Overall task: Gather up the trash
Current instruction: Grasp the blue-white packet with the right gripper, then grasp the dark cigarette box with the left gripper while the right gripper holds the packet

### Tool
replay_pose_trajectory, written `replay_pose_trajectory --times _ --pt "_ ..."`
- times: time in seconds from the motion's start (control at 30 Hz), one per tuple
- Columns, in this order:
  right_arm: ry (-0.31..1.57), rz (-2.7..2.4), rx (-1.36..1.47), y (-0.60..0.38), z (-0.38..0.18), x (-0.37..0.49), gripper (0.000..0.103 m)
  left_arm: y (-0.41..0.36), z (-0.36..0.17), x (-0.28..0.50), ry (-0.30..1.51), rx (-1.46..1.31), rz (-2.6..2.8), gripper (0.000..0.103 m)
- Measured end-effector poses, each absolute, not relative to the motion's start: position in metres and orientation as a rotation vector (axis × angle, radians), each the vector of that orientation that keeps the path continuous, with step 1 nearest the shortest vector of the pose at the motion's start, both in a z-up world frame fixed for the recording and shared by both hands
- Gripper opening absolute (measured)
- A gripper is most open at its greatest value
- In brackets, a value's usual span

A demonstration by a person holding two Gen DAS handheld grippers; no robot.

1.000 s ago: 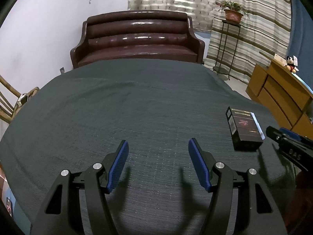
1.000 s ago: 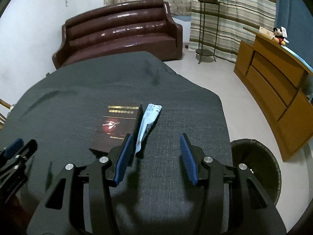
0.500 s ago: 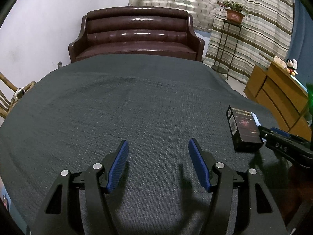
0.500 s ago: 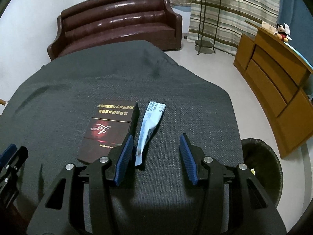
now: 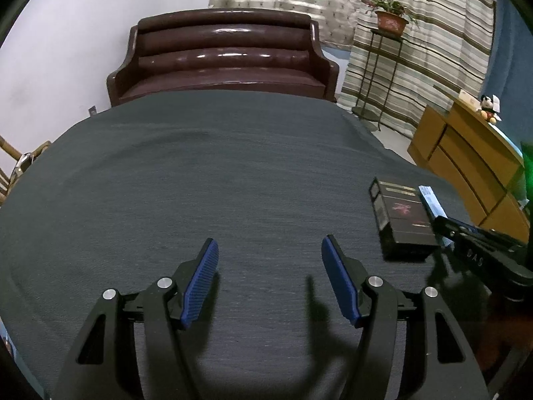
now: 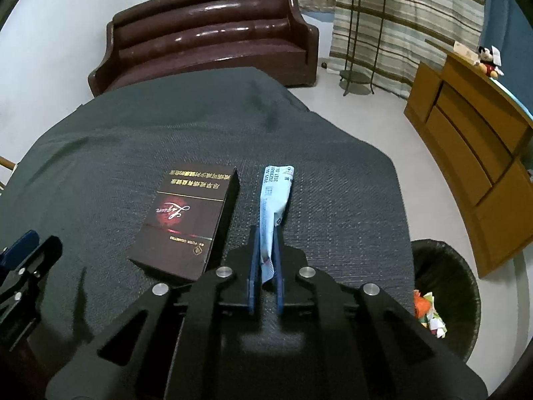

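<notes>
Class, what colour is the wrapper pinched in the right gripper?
Pale blue with white patches and dark print; the wrapper shows best in the right wrist view.

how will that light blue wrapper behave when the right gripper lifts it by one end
The light blue wrapper looks thin and creased, so it will probably droop or flap past the right gripper. It seems flat and empty, so likely very light. Pinched only at its near end, it might slip if swung fast toward the bin.
</notes>
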State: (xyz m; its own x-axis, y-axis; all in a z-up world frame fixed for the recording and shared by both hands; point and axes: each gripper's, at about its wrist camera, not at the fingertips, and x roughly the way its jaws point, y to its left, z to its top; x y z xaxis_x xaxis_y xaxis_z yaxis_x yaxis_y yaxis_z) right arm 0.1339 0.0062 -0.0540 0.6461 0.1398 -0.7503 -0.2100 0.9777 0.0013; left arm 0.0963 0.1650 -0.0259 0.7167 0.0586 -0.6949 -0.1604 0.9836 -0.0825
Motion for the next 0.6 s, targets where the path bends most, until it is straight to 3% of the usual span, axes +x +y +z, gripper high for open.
replay_pose_trajectory --times 0.6 --pt "0.813 0.182 -0.012 -0.053 -0.045 0.125 0.008 0.086 -0.019 0.122 0.767 -0.095 -0.032 0.070"
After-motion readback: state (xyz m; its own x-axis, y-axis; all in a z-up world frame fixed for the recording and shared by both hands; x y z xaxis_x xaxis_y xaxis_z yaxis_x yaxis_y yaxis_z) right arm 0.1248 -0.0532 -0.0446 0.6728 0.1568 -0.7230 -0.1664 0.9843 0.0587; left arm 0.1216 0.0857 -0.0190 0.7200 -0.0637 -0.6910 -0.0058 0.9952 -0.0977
